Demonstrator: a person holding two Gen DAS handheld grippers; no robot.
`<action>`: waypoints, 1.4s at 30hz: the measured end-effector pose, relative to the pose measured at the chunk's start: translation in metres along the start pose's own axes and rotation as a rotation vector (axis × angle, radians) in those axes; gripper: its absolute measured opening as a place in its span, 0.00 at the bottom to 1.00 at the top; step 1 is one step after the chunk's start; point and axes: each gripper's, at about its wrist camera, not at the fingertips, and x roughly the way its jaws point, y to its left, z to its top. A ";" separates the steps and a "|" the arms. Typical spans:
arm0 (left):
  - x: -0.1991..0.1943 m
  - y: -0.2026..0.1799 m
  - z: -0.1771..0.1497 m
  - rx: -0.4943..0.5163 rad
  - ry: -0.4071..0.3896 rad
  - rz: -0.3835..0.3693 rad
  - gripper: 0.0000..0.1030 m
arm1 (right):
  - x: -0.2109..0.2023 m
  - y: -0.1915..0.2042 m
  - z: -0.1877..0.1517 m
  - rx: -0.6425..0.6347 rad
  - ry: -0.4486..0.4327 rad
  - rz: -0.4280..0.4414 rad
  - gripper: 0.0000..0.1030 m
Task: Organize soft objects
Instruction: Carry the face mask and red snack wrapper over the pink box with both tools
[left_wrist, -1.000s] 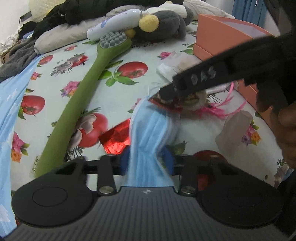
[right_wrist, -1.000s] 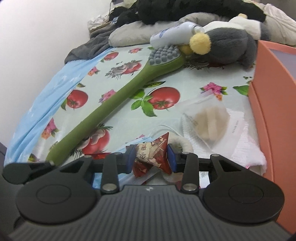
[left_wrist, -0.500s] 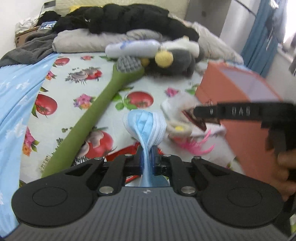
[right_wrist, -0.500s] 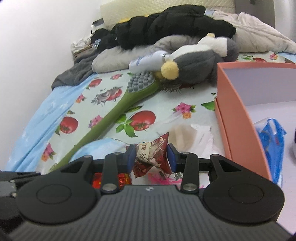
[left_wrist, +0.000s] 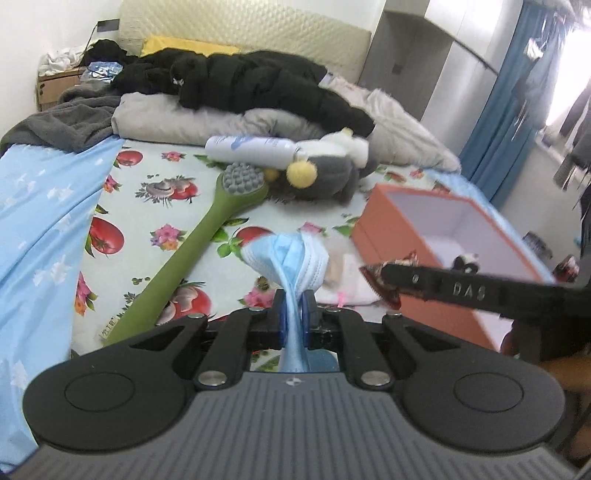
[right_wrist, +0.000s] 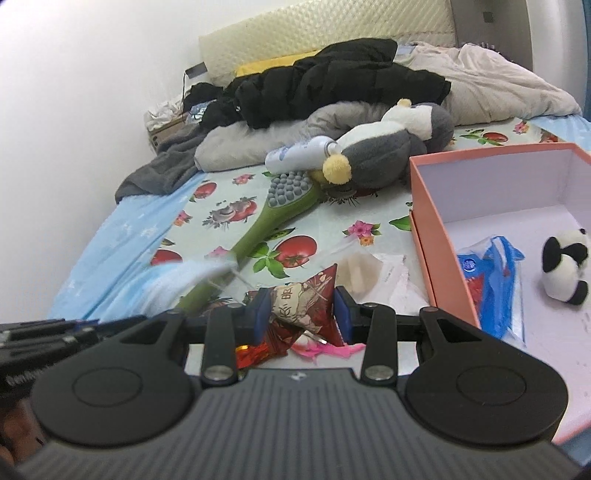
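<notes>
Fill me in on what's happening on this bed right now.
A person is sorting soft things into the orange box. The left hand-held gripper is shut on a bunch of blue face masks, held above the fruit-print sheet. The right hand-held gripper is clamped on a red printed pouch, close beside the box. A small panda plush and a blue packet already lie in the box.
</notes>
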 end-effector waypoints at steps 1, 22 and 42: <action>-0.007 -0.002 0.001 -0.001 -0.011 -0.004 0.09 | -0.007 0.001 -0.001 0.002 -0.006 0.001 0.39; -0.101 -0.047 -0.032 0.003 -0.048 -0.040 0.09 | -0.126 0.022 -0.031 -0.024 -0.109 -0.026 0.39; -0.098 -0.116 -0.035 0.071 -0.021 -0.182 0.10 | -0.191 -0.013 -0.049 0.039 -0.166 -0.155 0.39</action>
